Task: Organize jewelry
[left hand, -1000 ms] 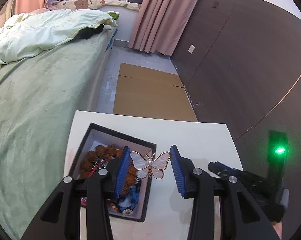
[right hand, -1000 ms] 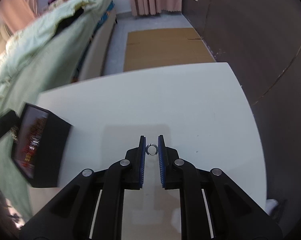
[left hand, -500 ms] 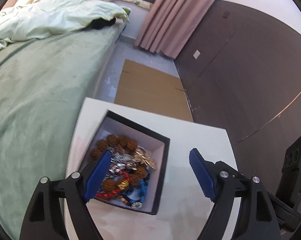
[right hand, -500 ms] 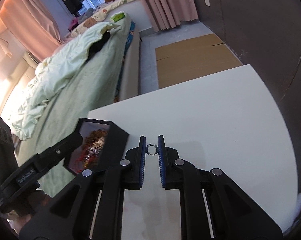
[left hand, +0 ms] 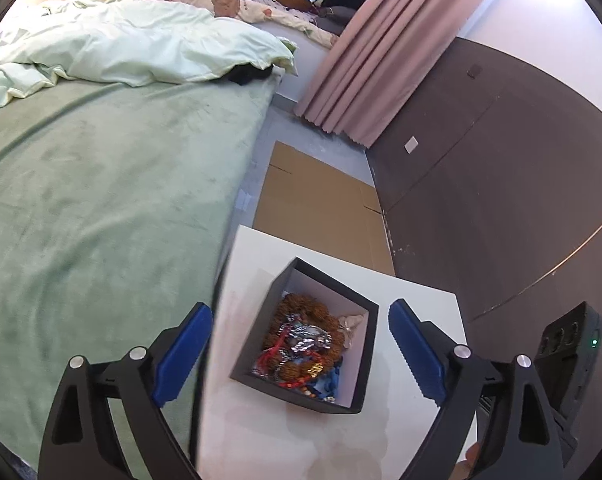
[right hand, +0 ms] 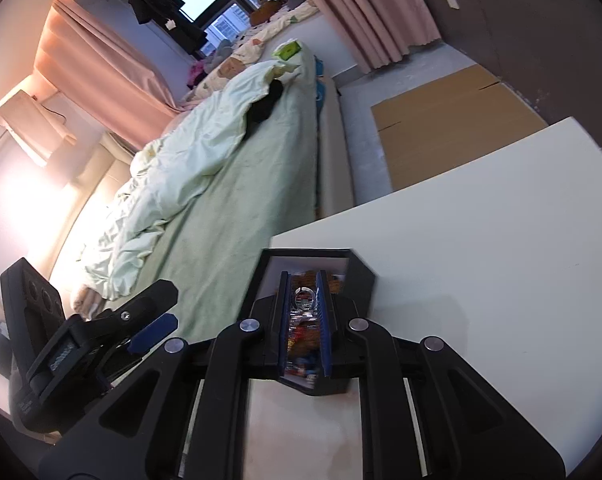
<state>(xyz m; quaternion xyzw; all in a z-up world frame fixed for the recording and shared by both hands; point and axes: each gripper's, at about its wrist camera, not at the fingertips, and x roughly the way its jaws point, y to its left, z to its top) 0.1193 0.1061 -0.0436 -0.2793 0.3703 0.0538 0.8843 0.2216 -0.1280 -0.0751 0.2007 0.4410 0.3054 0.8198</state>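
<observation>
On my left I see the green bed with its pale quilt bunched at the far end. Next comes my left gripper: its jaws have just been opening and now stand wide, with nothing pressed between the blue pads. Between them, lower down, the black box sits on the white table near the edge beside the bed. It is open at the top and heaped with jewelry: brown beads, red cord, silvery pieces, something blue, and a pale butterfly brooch lying against the right inner wall. Beyond the table a flat sheet of cardboard lies on the floor, with pink curtains and a dark wall panel to the right.

From the right wrist camera, the left gripper shows at the lower left, over the bed's edge. My right gripper is in the centre with its jaws narrow, pinching a small silver ring upright between the pads. The ring hangs above the open box, whose contents are blurred behind the fingers. To the right the table top stretches away.
</observation>
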